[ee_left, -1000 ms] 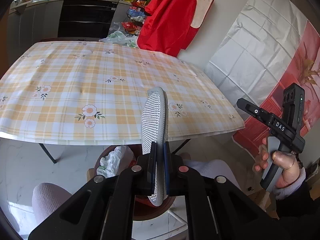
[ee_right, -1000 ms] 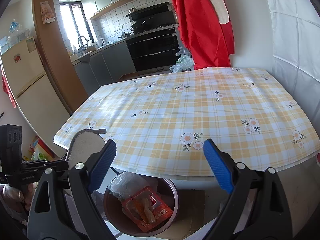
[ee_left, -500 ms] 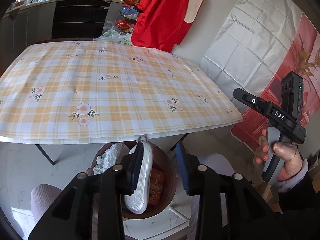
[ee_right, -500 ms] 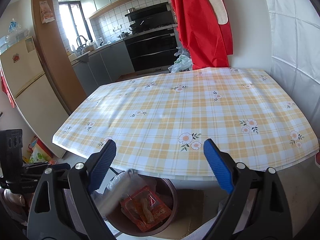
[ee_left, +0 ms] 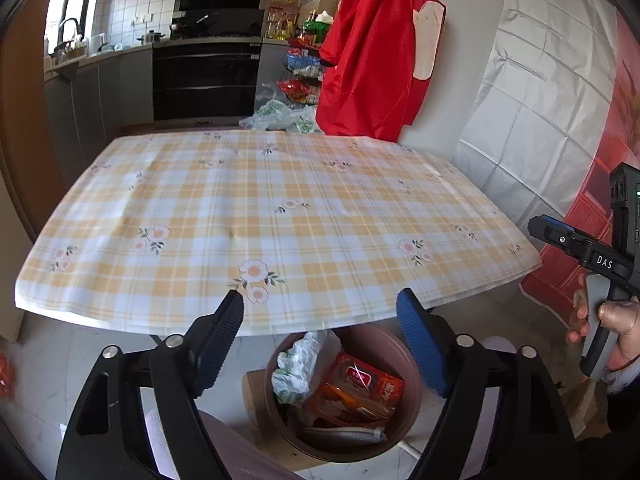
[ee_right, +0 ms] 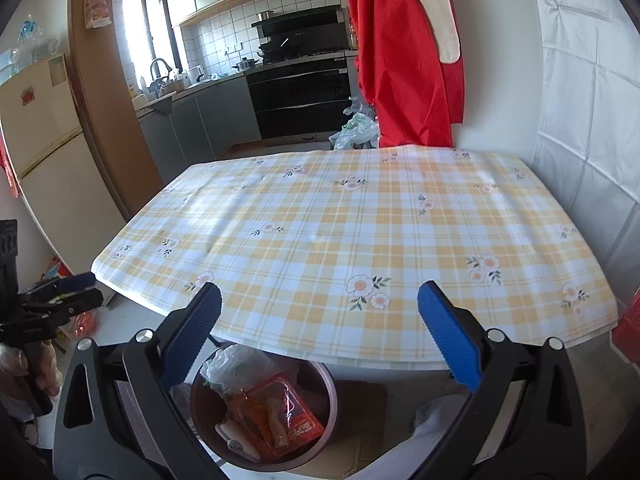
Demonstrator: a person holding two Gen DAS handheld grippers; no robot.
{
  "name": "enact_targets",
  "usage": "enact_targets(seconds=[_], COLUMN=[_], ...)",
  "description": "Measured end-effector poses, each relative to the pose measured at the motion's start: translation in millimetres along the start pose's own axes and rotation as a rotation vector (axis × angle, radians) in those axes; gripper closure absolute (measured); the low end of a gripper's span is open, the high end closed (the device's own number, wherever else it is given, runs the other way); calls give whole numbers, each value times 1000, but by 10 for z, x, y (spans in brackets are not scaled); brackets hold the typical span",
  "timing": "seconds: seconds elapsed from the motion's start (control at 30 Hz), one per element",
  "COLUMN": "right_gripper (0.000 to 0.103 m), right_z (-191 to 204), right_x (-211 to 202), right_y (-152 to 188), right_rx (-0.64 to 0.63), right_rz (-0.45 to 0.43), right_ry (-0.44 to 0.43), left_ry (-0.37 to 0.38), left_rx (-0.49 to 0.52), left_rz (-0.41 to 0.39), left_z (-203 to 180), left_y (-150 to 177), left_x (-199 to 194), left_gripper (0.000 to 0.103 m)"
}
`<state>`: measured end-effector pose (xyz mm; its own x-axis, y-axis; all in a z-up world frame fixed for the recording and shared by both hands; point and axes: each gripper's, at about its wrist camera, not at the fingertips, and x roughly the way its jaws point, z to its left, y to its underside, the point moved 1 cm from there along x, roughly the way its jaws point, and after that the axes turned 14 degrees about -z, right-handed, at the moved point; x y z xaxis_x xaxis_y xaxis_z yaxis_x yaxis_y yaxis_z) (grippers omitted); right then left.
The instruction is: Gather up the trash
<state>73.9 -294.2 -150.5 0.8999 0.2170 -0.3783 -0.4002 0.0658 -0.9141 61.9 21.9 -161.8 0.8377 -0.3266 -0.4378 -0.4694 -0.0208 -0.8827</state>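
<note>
Insole (ee_left: 344, 436) dropped into bin (ee_left: 412, 364) | left gripper (ee_left: 320, 336) jaws now wide, empty

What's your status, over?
Left gripper open, right gripper open. Insole in bin. Table bare.

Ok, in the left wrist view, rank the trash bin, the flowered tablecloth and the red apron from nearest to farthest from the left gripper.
1. Trash bin: directly below the open jaws of the left gripper, on the floor.
2. Flowered tablecloth: ahead, stretching away.
3. Red apron: hanging beyond the table's far edge, right of centre.
</note>
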Motion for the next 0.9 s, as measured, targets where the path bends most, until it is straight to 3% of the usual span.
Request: enact_targets(seconds=[0.1, 0.27, 0.53, 0.9], right_gripper=[6, 6, 6, 6], right_z=[48, 163, 332, 444], right_x=[-60, -179, -402, -612], right_y=[-134, -380, -745, -970], right_rx=[-20, -60, -115, -131], right_rz=[-26, -65, -137, -194], right_ry=[1, 0, 7, 21], left_ry=[-29, -63, -111, -138], left_rx=[20, 7, 85, 148], left_rz=[-43, -106, -216, -323], left_z=[29, 77, -18, -215], left_y=[-148, -377, -784, -1151], left_x=[-60, -163, -418, -759], left_gripper=[13, 11, 6, 6])
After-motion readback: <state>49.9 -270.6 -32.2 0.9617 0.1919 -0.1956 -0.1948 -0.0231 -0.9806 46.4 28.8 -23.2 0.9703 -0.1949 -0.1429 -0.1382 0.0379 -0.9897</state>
